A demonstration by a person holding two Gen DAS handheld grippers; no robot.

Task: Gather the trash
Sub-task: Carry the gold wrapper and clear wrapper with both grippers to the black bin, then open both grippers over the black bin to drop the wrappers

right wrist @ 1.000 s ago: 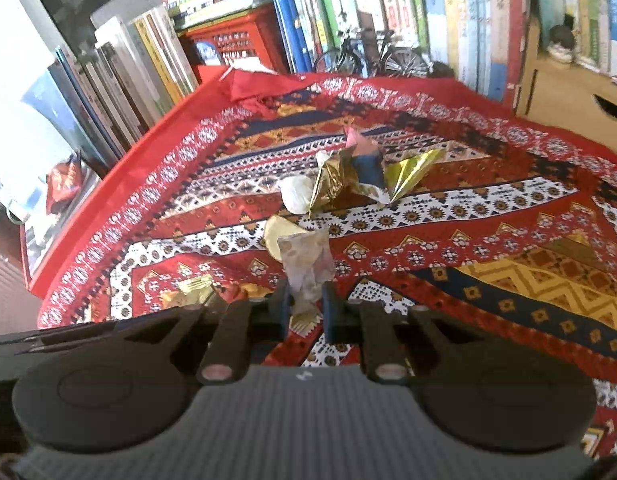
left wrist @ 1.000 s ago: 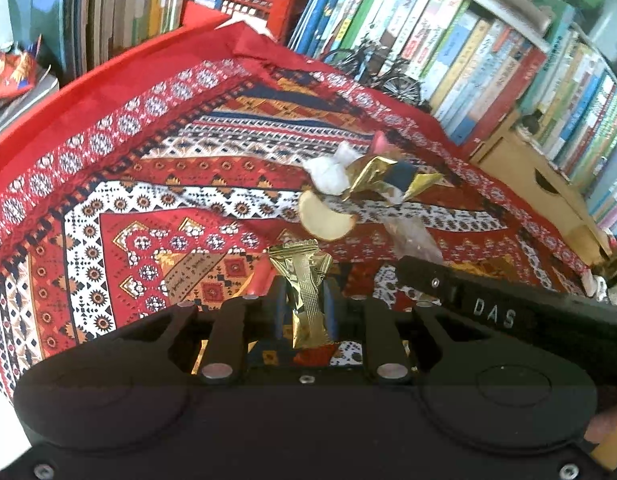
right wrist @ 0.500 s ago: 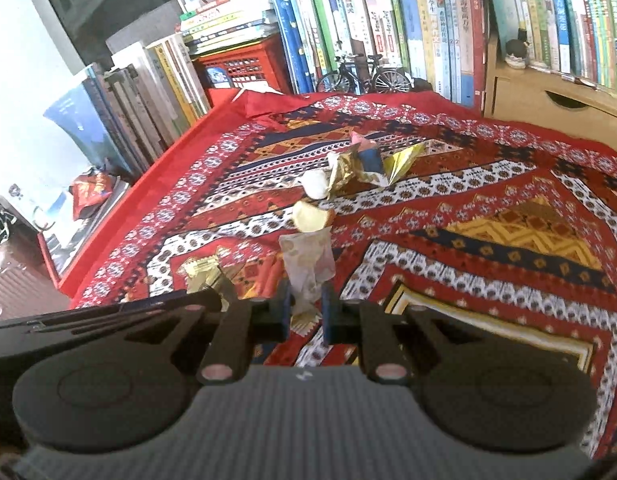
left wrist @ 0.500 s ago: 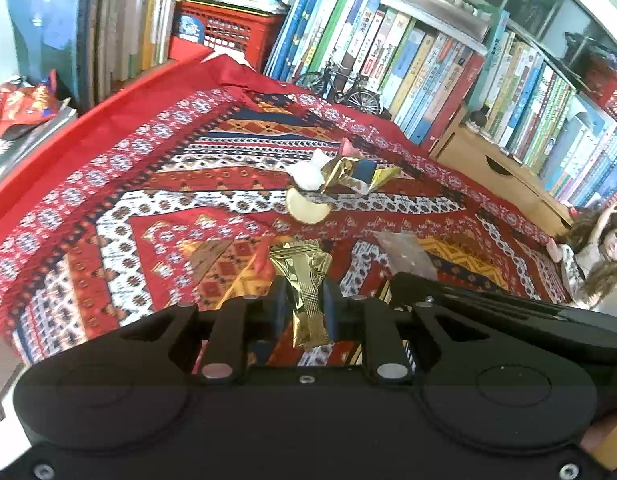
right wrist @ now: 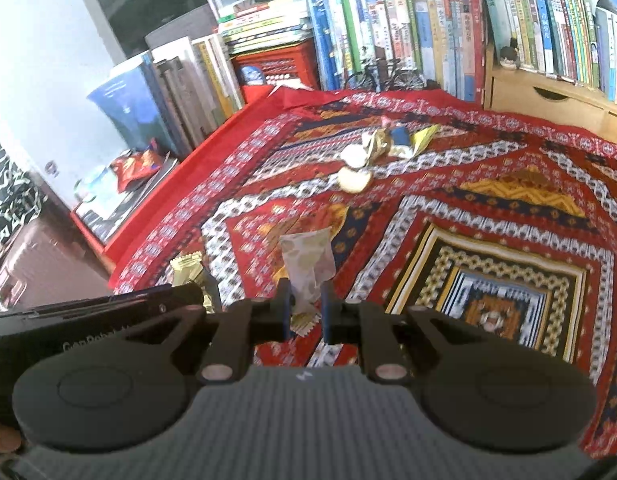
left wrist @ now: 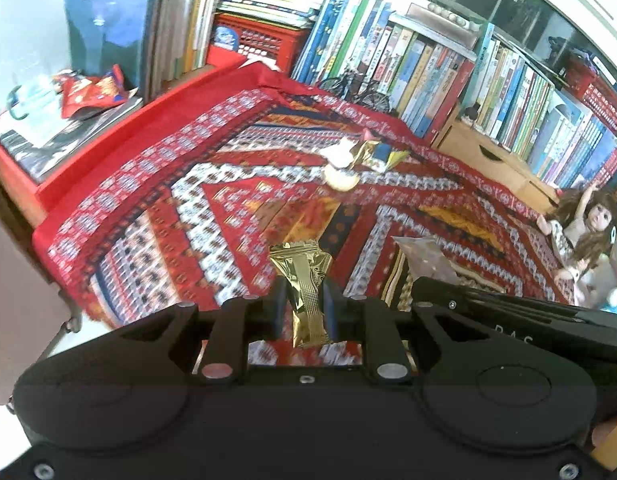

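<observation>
The left gripper [left wrist: 304,304] is clamped on a gold foil wrapper [left wrist: 304,280], which stands upright between the jaws with its crumpled top above them. The right gripper [right wrist: 304,308] is clamped on a pale, translucent wrapper [right wrist: 308,260], also upright between the jaws. Both grippers are raised above a table covered by a red patterned cloth [right wrist: 488,216], side by side; each appears at the edge of the other's view.

More trash lies on the cloth, well apart from both grippers, toward the far side: a round cream-coloured piece [right wrist: 354,179], a white crumpled wad [right wrist: 353,154] just behind it, and a cluster of gold and blue wrappers [right wrist: 400,140] beside the wad.

Rows of books [right wrist: 408,40] line the far and left edges of the table. A doll [left wrist: 588,232] sits at the right edge in the left wrist view.
</observation>
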